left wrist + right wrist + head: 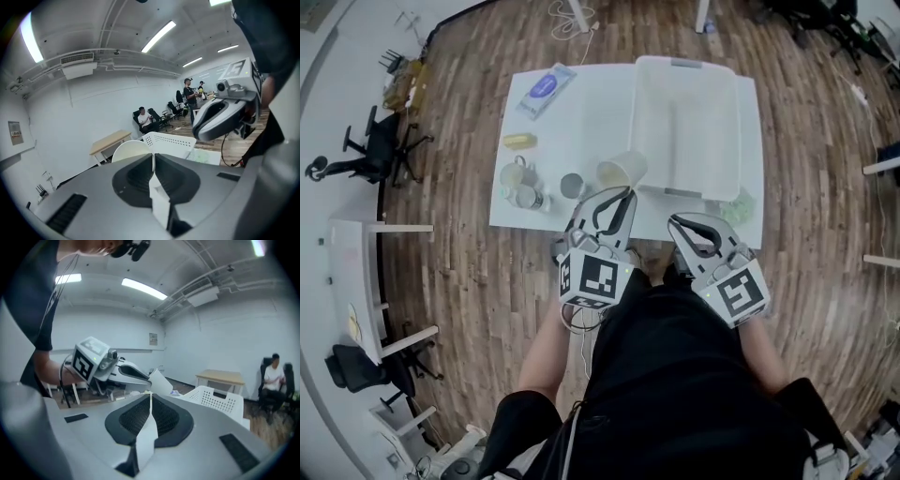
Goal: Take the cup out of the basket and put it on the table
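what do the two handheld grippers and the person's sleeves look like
The left gripper and right gripper are alike: grey and white shells narrowing to two jaws lined with dark ribbed pads. Each carries a white cube with black square markers. A thin pale cable loops under the left one. The person wears a black short-sleeved top.

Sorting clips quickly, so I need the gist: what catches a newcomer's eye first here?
The left gripper grips a pale cup by its rim, tilted, over the white table by the near left corner of the white basket. The right gripper hangs beside it, jaws shut on nothing. Small mugs and a blue packet sit at the table's left.
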